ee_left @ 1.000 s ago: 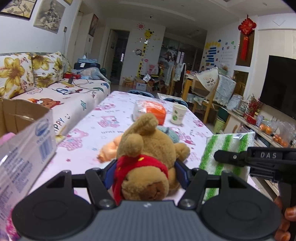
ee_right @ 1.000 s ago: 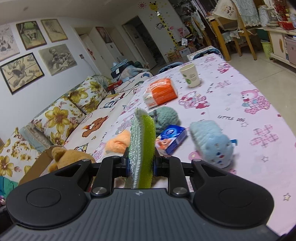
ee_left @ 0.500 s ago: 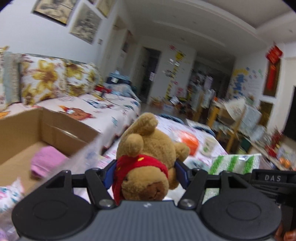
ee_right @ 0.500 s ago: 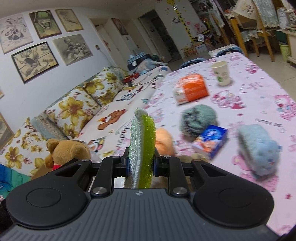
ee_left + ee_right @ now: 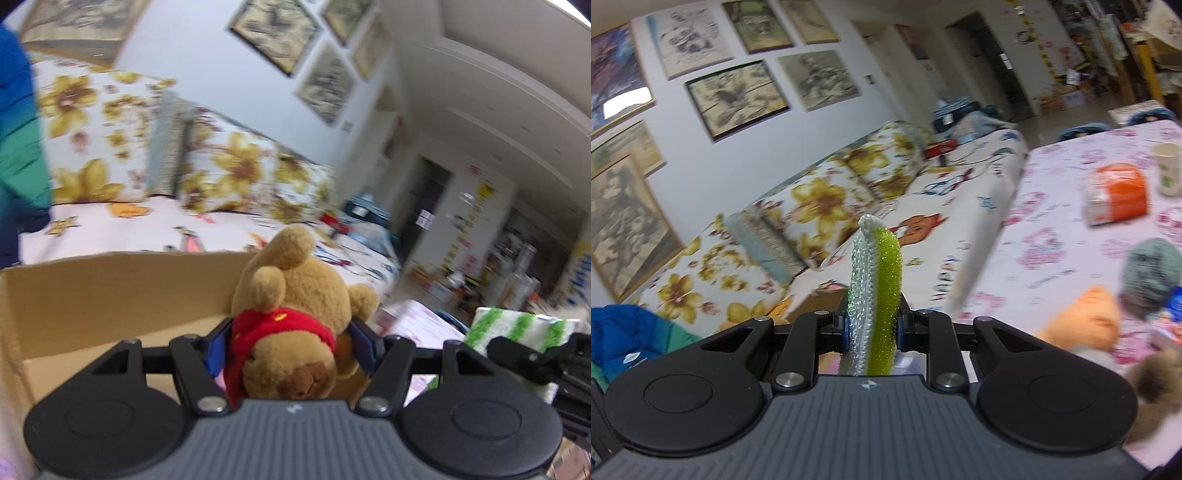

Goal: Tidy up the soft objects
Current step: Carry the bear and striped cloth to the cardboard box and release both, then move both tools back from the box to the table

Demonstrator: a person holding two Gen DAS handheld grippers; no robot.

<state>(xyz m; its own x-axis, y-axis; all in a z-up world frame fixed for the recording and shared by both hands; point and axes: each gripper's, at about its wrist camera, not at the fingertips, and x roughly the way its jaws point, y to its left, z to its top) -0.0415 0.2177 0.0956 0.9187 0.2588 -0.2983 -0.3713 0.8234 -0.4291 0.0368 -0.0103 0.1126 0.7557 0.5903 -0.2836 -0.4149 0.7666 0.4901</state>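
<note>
My left gripper is shut on a brown teddy bear with a red scarf, held over the open cardboard box. At the right edge of the left wrist view the green and white sponge cloth shows in the other gripper. In the right wrist view my right gripper is shut on that sponge cloth, which stands on edge between the pads. An orange plush, a grey-green yarn ball and a brown furry thing lie on the pink tablecloth to the right.
A flowered sofa runs along the wall behind the box. An orange packet and a paper cup stand farther back on the table. A blue and green jacket lies at the left. Something pink lies inside the box.
Both grippers swung left from the table toward the sofa side, each keeping its hold. The bear now hangs over the cardboard box, and the sponge cloth has left the table items behind.
</note>
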